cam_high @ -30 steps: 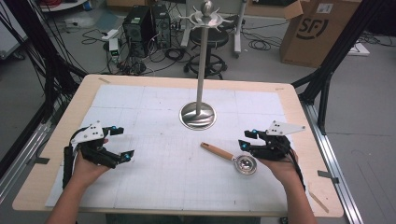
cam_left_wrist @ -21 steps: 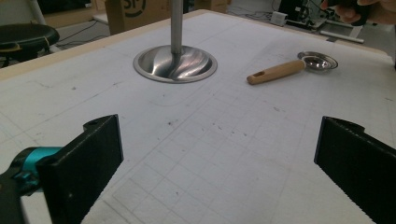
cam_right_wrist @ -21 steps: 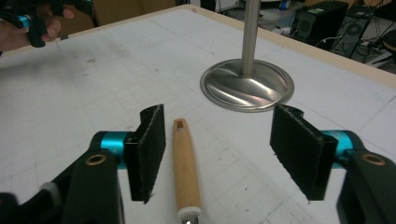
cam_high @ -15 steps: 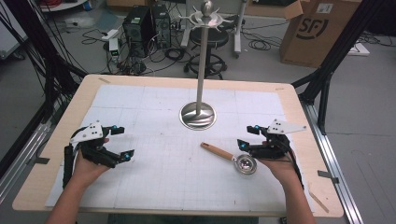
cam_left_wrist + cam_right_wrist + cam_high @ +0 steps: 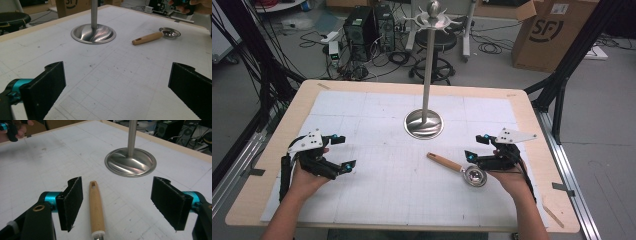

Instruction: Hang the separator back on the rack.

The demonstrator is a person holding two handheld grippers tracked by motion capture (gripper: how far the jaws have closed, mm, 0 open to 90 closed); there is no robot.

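Wooden-handled strainer point(image 5: 458, 168) flat on the gridded white mat point(image 5: 377, 200), just in front of the round steel base of the hanging stand point(image 5: 424, 124) and slightly to its right, handle end toward the base, small metal bowl away from it. Seen in the right gripper view, the same strainer point(image 5: 96, 207) lying lengthwise between two black pads, nearer the left one, touched by neither. Right tongs point(image 5: 476, 148) low over the bowl end, to the right of the stand base, jaws just opened wide, nothing clamped. Right hand point(image 5: 507, 177) behind them, resting on the mat. Left tongs point(image 5: 343, 151) well away on the opposite side of the stand base, spread open over bare mat, empty, held in the left hand point(image 5: 304, 175). In the left gripper view, stand base point(image 5: 93, 33) and strainer point(image 5: 155, 35) side by side beyond the parted pads. Stand pole rising straight from the base to a ring of hooks at its top. Pale wooden table point(image 5: 532, 125) showing as a border around the mat. Behind the stand, a stool point(image 5: 437, 52), computer tower point(image 5: 358, 25), cables on the floor and a cardboard box point(image 5: 552, 35).
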